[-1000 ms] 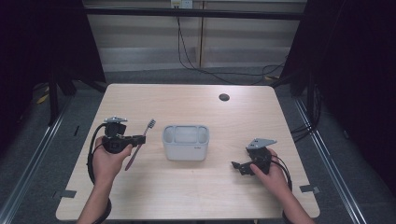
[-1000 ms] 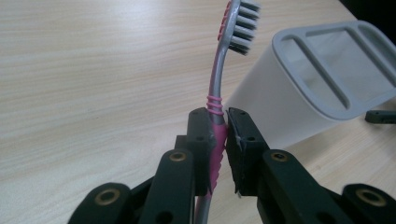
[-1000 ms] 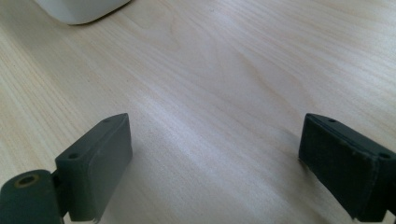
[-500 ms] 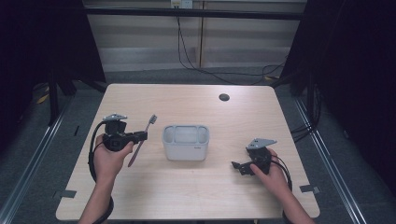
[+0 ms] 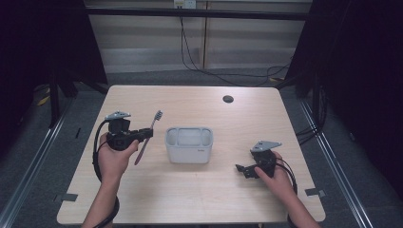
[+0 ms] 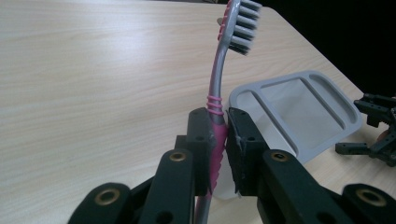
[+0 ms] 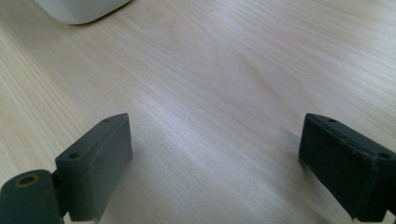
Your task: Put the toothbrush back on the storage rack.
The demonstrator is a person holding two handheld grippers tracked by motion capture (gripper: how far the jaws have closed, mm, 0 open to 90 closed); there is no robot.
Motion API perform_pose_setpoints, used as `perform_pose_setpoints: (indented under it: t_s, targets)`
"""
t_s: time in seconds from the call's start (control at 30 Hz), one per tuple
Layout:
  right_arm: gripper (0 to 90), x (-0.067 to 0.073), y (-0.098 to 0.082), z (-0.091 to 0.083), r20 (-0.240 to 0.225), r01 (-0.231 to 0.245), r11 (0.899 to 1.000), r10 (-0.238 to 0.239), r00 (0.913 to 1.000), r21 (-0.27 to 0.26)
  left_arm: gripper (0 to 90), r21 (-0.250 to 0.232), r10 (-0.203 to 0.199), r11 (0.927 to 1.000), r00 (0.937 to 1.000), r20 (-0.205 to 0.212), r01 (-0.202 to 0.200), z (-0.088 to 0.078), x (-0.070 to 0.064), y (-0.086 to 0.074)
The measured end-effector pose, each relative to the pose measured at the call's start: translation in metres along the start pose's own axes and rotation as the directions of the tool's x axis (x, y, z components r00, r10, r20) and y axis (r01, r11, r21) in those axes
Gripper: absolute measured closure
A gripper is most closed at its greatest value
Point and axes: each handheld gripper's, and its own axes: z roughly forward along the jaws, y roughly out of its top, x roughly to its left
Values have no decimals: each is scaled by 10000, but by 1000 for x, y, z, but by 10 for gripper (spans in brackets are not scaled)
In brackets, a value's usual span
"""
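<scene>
Pink-grey toothbrush [image 6: 215, 114] clamped in left gripper [image 6: 219, 140], grey tray [image 5: 188, 144] beside (nothing between)

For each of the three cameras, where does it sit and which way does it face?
High view: above the person's side, facing down on the table; both forearms show.
Left gripper view: rides the left claw, facing along the toothbrush toward the tray.
Right gripper view: rides the open right claw, facing bare tabletop.
All three views share the tray.
</scene>
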Motion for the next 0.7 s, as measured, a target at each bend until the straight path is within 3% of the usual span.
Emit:
perform_pose_setpoints:
  t_s: [0.7]
  targets:
    - [89, 0, 0, 0, 1, 4, 10000, -4, 10000, -2, 800, -784, 208, 9967, 9995, 226, -190, 3, -14, 14]
